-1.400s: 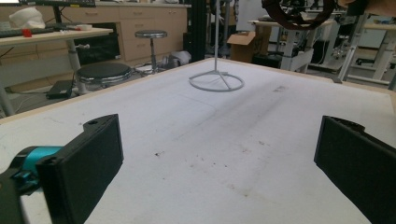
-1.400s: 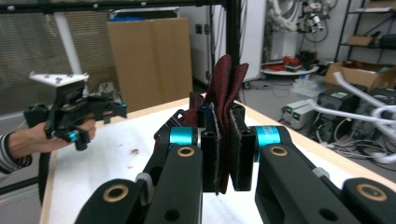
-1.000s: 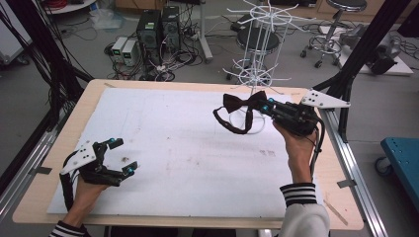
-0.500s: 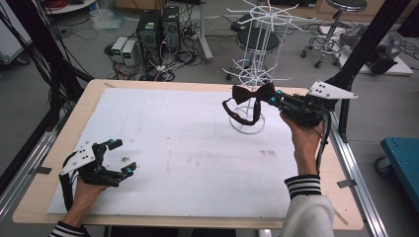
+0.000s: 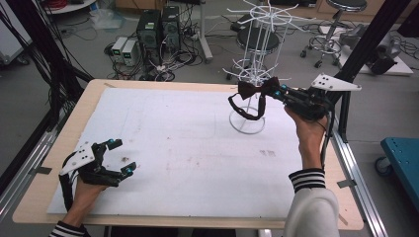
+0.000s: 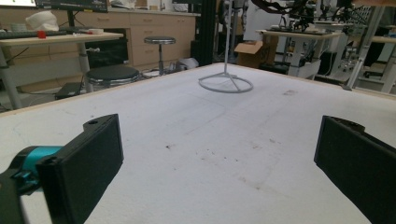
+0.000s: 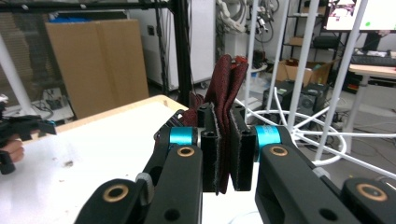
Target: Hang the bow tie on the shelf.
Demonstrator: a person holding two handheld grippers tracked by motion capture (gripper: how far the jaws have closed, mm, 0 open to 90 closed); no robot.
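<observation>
Your right gripper [image 5: 282, 93] holds a dark red bow tie [image 5: 257, 89] in the air beside the white wire rack [image 5: 254, 59], jaws clamped on the fabric, its strap loop hanging below. Your left gripper [image 5: 119, 157] rests low over the white table mat [image 5: 188, 148], jaws wide apart with nothing between them.

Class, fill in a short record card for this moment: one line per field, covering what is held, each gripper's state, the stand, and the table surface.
Held item: dark red bow tie, its strap loop hanging below
Right gripper: shut on the bow tie, raised above the table beside the rack
Left gripper: open, holding nothing, low over the near left of the table
Stand: white wire rack with a ring base, far right of the table
Table surface: white sheet on a wooden table
</observation>
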